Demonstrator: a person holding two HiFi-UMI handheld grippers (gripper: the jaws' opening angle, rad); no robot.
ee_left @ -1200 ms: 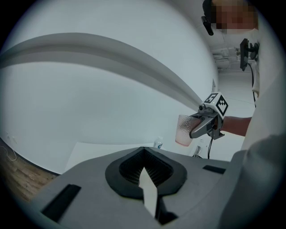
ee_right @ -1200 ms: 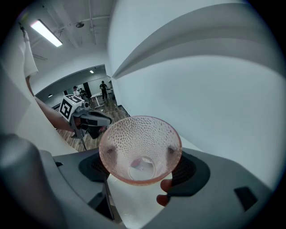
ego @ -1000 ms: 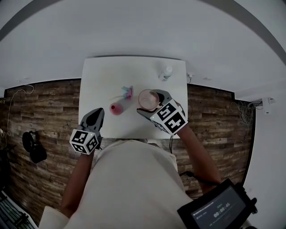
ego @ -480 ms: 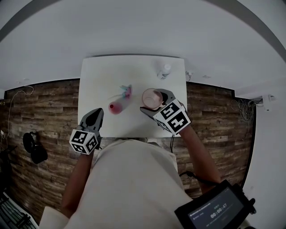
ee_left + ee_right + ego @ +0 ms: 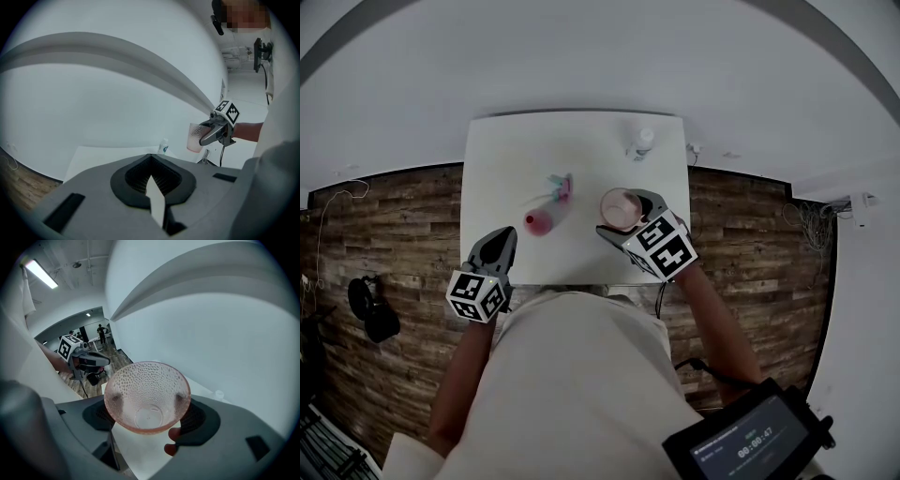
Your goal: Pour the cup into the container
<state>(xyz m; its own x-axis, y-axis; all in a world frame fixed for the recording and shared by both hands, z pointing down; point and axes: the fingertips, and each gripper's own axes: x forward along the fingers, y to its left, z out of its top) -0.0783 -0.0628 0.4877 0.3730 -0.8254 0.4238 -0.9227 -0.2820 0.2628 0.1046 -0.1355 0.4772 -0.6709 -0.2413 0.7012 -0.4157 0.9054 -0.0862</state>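
1. My right claw [image 5: 625, 214] is clamped on the cup [image 5: 146, 397], one jaw pressing each side of its wall.
2. The cup is clear pink and dimpled all over, flaring wide from a small round base.
3. I hold it in the air over the right part of the white table [image 5: 497, 159], apart from the small red container [image 5: 537, 222].
4. My left claw [image 5: 500, 242] hangs at the table's near edge, jaws together on nothing.

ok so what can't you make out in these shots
pink-and-blue thing, head view: too small and blurred to identify
small bottle, head view: label too small to read
red container, head view: too small to see what's inside
red blob, right gripper view: mostly hidden by the cup and a jaw
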